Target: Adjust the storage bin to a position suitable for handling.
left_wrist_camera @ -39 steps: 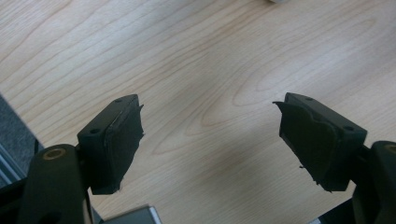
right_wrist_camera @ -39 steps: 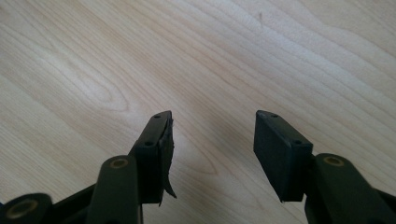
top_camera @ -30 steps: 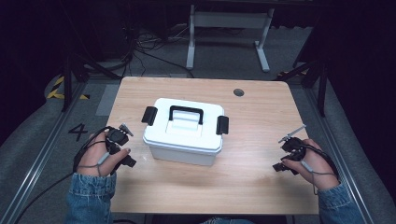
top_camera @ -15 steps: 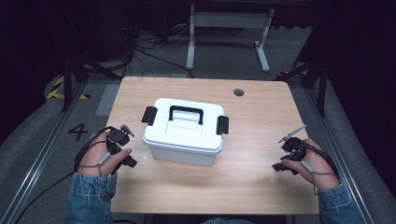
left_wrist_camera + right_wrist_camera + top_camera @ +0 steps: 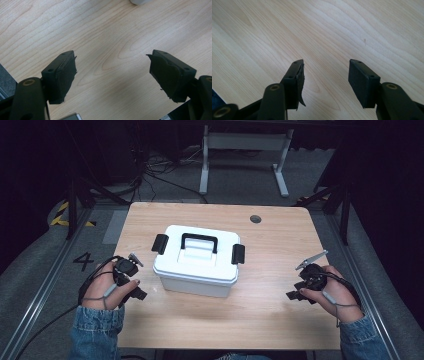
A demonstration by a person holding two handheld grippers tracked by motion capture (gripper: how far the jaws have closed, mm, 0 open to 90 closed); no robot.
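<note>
here a white box [image 5: 196, 261] sits near the middle of the wooden table [image 5: 280, 240], lid on, with a black handle [image 5: 199, 240] lying across the top and a black latch [image 5: 160, 243] at each short end. the left gripper [image 5: 131, 281] rests in the person's left hand [image 5: 102, 289] at the table's left edge, just beside the box's near left corner but apart from it. in the left gripper view its jaws stand wide apart over bare wood, nothing between them, and a pale corner of the box [image 5: 140, 2] peeks in at the top edge. the right gripper [image 5: 303, 288] is held in the right hand [image 5: 334, 292] near the table's right edge, well apart from the box. in the right gripper view its jaws are likewise spread, with only wood grain between the pads [image 5: 362, 82]. both sleeves are blue denim. a small dark round hole [image 5: 255, 219] sits in the table's far right part.
</note>
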